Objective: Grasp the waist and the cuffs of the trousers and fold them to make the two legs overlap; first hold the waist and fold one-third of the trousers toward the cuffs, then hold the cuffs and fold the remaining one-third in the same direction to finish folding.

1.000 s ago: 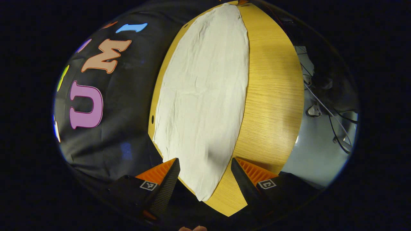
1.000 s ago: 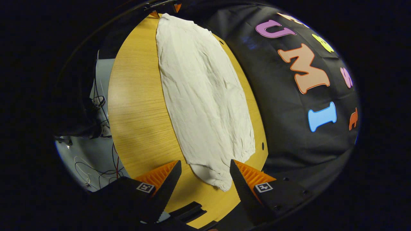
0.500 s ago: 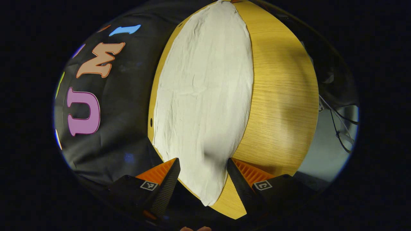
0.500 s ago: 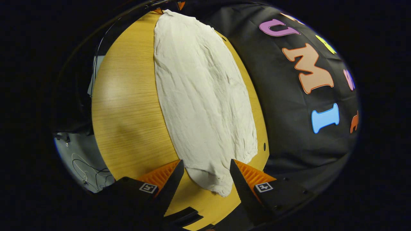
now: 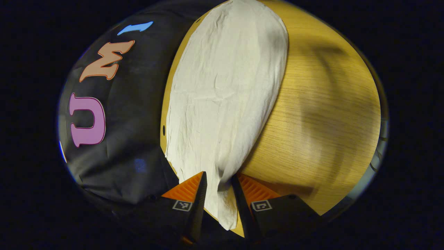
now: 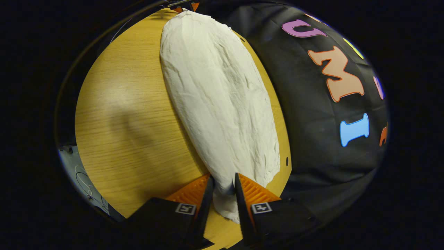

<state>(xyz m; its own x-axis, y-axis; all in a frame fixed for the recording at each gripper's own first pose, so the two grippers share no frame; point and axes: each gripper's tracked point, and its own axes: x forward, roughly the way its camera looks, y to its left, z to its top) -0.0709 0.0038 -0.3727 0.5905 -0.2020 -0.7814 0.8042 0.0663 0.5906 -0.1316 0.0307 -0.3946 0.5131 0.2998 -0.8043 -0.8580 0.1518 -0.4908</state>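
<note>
Left gripper view, both hand-held grippers [image 5: 219, 187] [image 6: 223, 189] pinching crinkled cream trousers [image 5: 222, 97] [image 6: 218, 97], grained wooden table [image 5: 322, 114] [image 6: 121, 114]

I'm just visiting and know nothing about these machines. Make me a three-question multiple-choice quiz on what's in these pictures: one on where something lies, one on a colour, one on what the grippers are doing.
1. Where do the trousers lie?
A. On the floor
B. Along the table, near the edge by the booth wall
C. Over a chair

2. What colour are the trousers?
A. Off-white
B. Blue
C. Black

3. What are the left gripper and right gripper doing?
A. Each pinching an end of the trousers
B. Both wide open above the table
C. Holding a cup

Answers:
1 B, the cloth stretches along the wood beside the wall.
2 A, the fabric is pale cream.
3 A, in each view the fingers sit close together with cloth between them.
</note>
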